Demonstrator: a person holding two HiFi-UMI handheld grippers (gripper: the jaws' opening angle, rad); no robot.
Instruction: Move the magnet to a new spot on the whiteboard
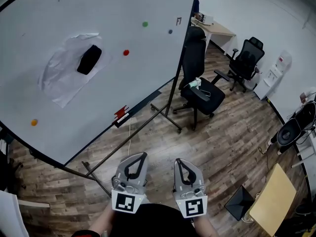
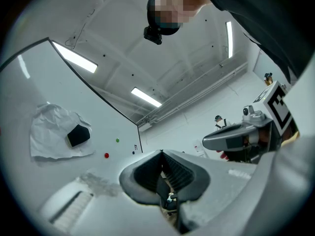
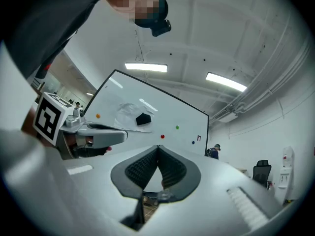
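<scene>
A large whiteboard (image 1: 59, 14) on a stand fills the upper left of the head view. On it are small round magnets: a red magnet (image 1: 126, 53), a green magnet (image 1: 145, 24), a blue magnet (image 1: 170, 32) and an orange magnet (image 1: 34, 122) low at the left. A black eraser-like block (image 1: 89, 59) pins a crumpled sheet of paper (image 1: 64, 78). My left gripper (image 1: 143, 155) and right gripper (image 1: 177, 161) are side by side low in the view, well short of the board. Both are shut with nothing between the jaws. The red magnet (image 2: 107, 155) (image 3: 162, 136) lies ahead in both gripper views.
The board's black stand legs (image 1: 165, 115) spread across the wood floor ahead of me. A black office chair (image 1: 200, 90) with a white item on its seat stands right of the board, with a second chair (image 1: 247, 58) and a desk (image 1: 217, 29) behind. A person (image 1: 197, 1) is at the back.
</scene>
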